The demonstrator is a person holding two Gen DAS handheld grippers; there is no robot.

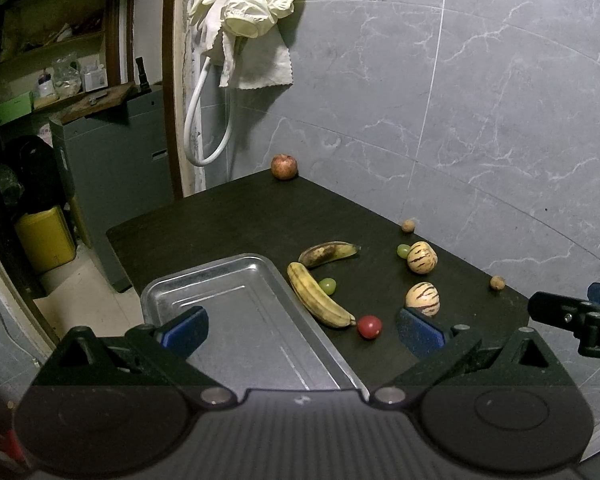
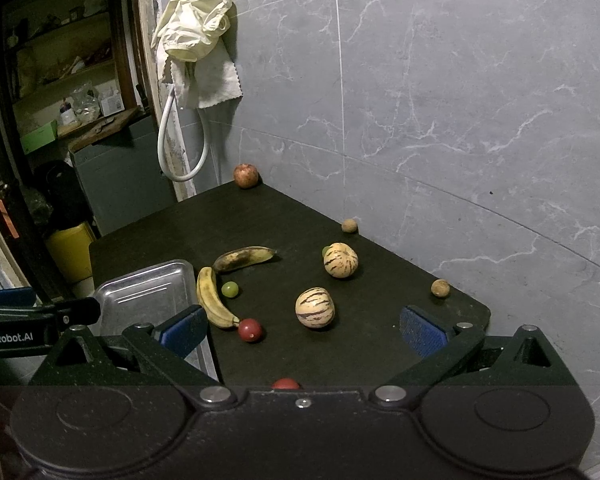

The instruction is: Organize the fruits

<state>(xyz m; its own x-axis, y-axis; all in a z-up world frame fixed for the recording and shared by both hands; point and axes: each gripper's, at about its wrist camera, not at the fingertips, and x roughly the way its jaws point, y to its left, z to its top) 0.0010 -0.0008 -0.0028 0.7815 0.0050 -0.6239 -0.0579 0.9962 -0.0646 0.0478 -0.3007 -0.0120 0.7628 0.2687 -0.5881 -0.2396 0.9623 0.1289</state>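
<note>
Item: two spotted yellow bananas (image 1: pixel 319 295), striped cream melons (image 2: pixel 314 307), loose on dark table (image 2: pixel 284 216); both grippers (image 1: pixel 302 326) (image 2: pixel 302 326) gaped empty.

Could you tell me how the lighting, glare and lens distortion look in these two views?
Left wrist view: dim room light, soft glare on the metal tray, wall tile seams bowed by the fisheye. Right wrist view: equally dim, dark table swallowing the shadows, corners vignetted black, fruit still sharp.

Cream gloves (image 1: pixel 247 4) and white hose (image 1: pixel 198 120) on grey marble wall (image 1: pixel 480 100).
</note>
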